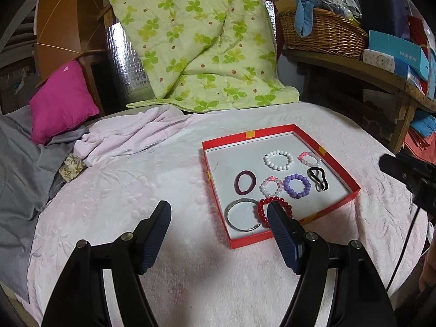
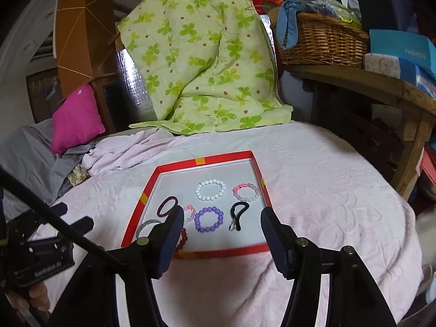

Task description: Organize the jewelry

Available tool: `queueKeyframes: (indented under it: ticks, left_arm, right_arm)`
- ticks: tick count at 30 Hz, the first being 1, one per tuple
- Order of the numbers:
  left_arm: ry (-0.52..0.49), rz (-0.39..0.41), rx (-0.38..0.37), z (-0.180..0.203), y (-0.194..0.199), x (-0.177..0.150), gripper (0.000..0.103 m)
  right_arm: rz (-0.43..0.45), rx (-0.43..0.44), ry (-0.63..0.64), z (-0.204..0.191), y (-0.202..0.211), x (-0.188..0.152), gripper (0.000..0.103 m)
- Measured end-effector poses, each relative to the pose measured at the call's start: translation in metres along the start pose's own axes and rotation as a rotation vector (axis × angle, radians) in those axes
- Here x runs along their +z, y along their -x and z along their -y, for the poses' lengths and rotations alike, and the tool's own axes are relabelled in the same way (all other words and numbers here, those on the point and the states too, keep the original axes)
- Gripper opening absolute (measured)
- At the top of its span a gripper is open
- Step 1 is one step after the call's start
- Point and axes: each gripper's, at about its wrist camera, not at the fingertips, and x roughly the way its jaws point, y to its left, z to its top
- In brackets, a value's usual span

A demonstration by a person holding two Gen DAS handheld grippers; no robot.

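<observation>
Reading "FASHION" on blue box (image 1: 402,51); claws empty.

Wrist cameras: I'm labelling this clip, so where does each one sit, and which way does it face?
Left wrist: behind the open left tool, facing the bed; the red tray lies ahead-right, the right tool's body at the right edge.
Right wrist: behind the open right tool, facing the tray head-on; the left tool's body at lower left.
Shared: tray, purple bracelet, green quilt, basket.
</observation>
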Motion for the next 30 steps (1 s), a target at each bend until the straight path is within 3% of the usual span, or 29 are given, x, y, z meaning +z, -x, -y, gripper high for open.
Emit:
queueKeyframes:
  ticks: [16,30]
  left_arm:
    - [0.067,0.014,0.06,-0.015,0.066,-0.031,0.074]
    - [0.075,0.037,0.095,-0.017,0.131,-0.042,0.074]
  right_arm:
    - [0.019,-0.01,0.065,-0.037,0.064,-0.03,0.066]
    - [0.0,-0.04,0.066,-0.053,0.111,-0.028,0.069]
